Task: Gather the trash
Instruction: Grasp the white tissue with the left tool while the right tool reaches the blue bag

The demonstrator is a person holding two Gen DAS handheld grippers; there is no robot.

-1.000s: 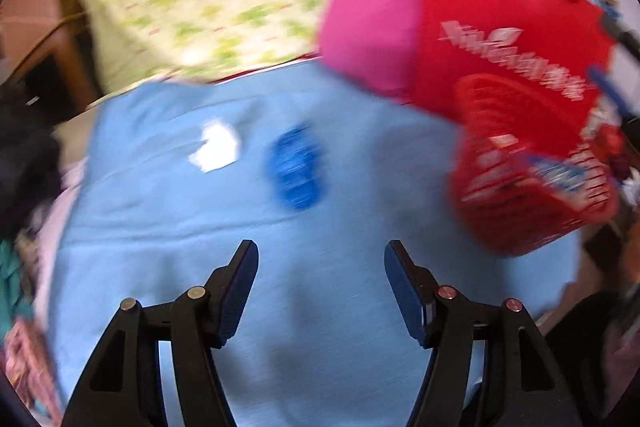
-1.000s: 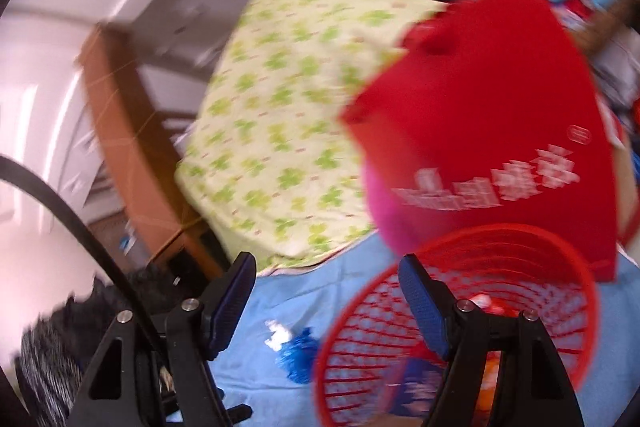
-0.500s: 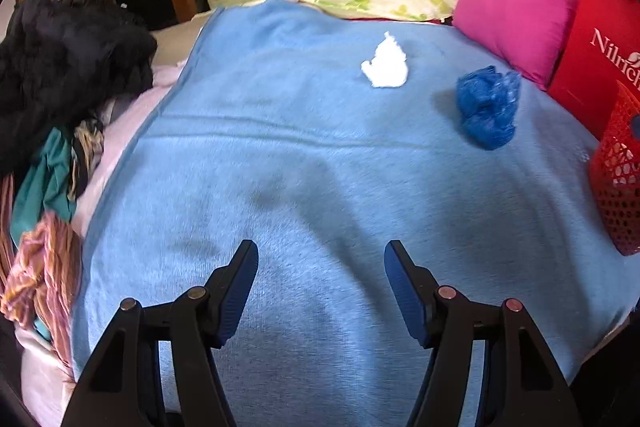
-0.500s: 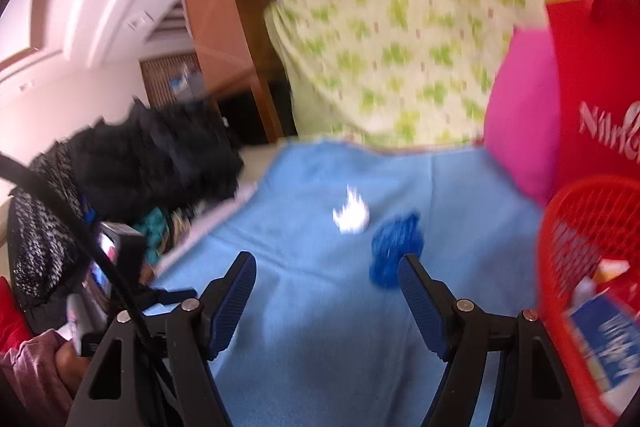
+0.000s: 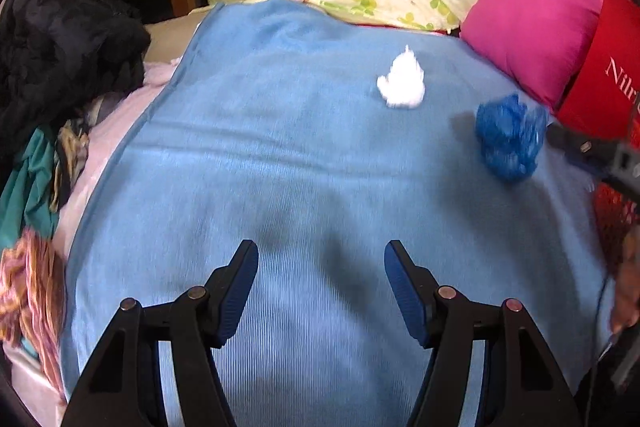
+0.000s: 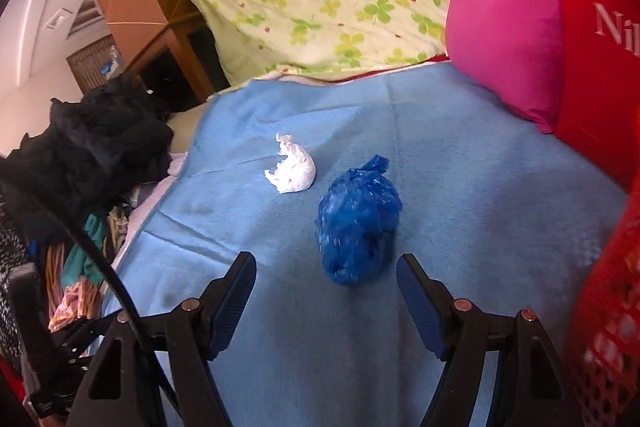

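Trash left to collect is two pieces on the blue blanket [image 6: 460, 155] of the bed: a knotted blue plastic bag [image 6: 358, 223] and a crumpled white tissue [image 6: 294, 171] just beside it, with the red basket [image 6: 612, 291] at my right edge. My right gripper [image 6: 326, 285] points down at the bag, which sits just ahead of the tips and not yet between them; the jaws stand wide but are easing inward, so they could narrow before I reach it and nudge it away instead of straddling it. The bag looks slick and soft, so a shallow pinch may slip off, and going too low could catch the blanket as well. My left gripper [image 5: 320, 273] hangs over bare blanket, tilted steeply down, jaws apart and empty, well short of the tissue [image 5: 402, 83]; both hands converging there might bump each other
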